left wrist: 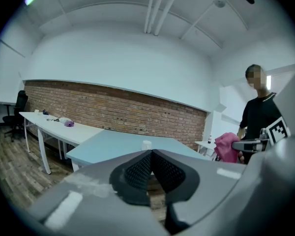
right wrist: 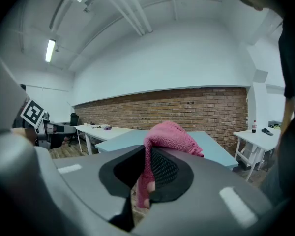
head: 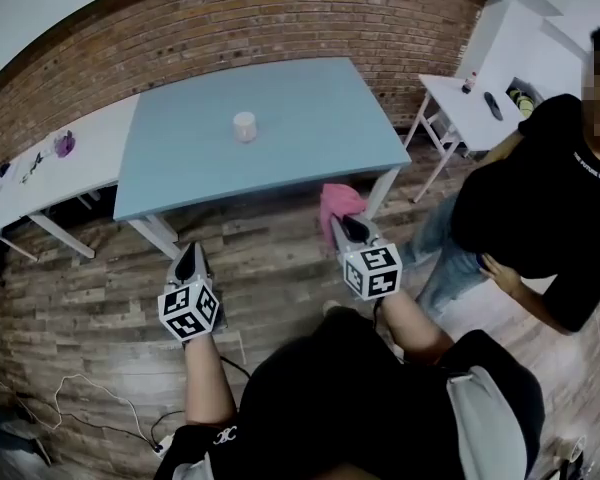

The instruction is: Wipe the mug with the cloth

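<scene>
In head view, I see the mug (head: 244,126) upright on the blue table (head: 320,108), well ahead of both grippers. The left gripper (head: 192,249) and right gripper (head: 342,224) are short of the table's near edge, over the wood floor (head: 80,288). The pink cloth (head: 338,201) is at the right one's tip.

Left gripper view: I read the jaws fully together, empty, with the mug ahead beyond the tips.

Right gripper view: jaws clamped on the cloth, which is bunched above them and trailing below.
</scene>
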Motion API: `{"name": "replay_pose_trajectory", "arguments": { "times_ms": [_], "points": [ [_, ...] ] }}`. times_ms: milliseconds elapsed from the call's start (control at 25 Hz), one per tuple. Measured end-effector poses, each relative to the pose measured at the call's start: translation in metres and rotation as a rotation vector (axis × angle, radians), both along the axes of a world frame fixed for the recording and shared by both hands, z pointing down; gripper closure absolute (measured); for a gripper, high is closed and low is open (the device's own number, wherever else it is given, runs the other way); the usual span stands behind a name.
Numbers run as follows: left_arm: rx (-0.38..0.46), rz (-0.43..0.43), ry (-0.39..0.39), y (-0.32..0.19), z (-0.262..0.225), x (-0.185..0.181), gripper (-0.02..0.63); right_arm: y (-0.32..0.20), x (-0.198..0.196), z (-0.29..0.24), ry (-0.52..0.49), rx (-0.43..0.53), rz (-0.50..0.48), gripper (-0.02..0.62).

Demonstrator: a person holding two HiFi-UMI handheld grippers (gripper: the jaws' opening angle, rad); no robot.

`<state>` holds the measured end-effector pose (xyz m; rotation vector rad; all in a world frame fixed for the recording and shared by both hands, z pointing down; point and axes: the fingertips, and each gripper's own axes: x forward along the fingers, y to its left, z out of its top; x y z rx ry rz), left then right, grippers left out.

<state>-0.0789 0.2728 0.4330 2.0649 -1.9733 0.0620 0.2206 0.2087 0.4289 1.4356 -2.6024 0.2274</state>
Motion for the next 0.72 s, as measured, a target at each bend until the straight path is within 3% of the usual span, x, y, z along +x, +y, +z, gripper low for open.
{"name": "replay_pose_trajectory", "arguments": {
  "times_ms": [320, 720],
  "points": [
    [-0.006, -0.001, 0.004, -0.003, 0.013, -0.005, 0.604, -0.011, -0.018, 0.003, 0.004, 0.011, -0.033, 0.560],
    [0.016, 0.003, -0.054, -0.058, 0.017, -0.009, 0.604, -0.074, -0.030, 0.016, -0.017, 0.050, -0.061, 0.560]
  ]
}}
